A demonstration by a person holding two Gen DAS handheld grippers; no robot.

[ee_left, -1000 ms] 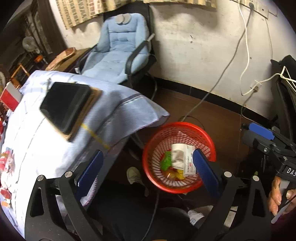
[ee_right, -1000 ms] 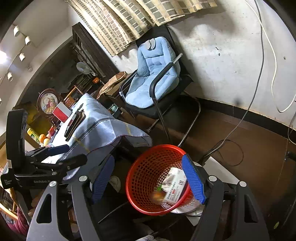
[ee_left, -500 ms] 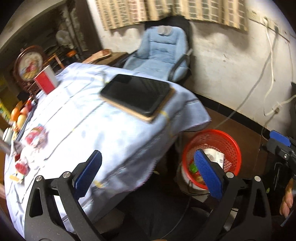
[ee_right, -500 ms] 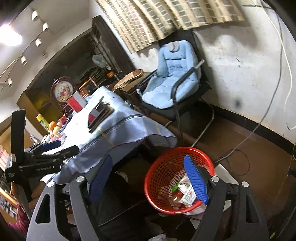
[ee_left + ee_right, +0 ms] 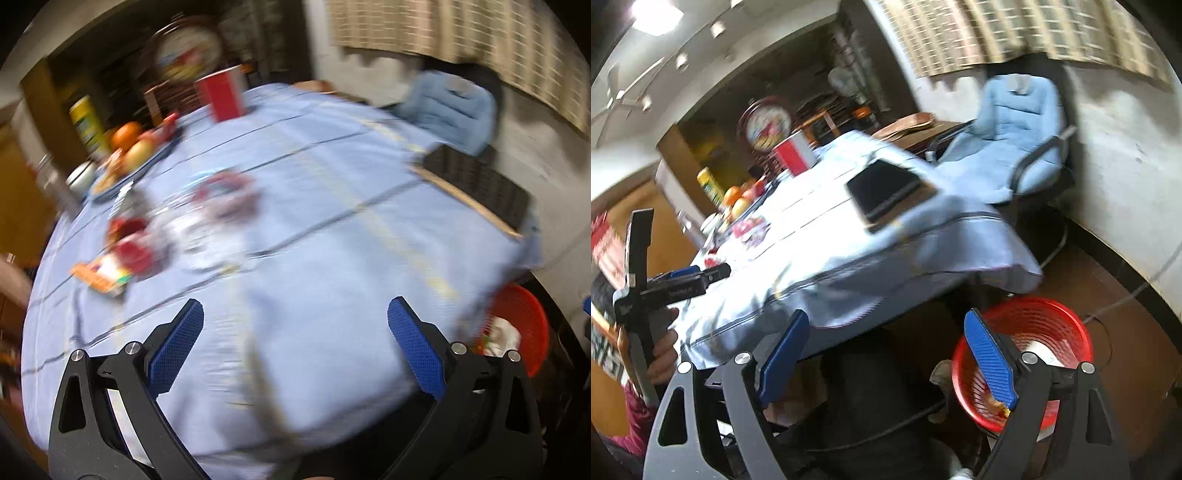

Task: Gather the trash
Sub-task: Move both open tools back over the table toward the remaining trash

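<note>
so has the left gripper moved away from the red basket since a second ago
Yes. The left gripper was over the red basket a second ago; now the basket sits at the right edge and the gripper hangs open over the blue tablecloth.

Dim room, heavy motion blur, fisheye edges.
We see ceiling light [image 5: 657,14] glare top-left; tablecloth [image 5: 827,236] blown out, bg smeared.
</note>
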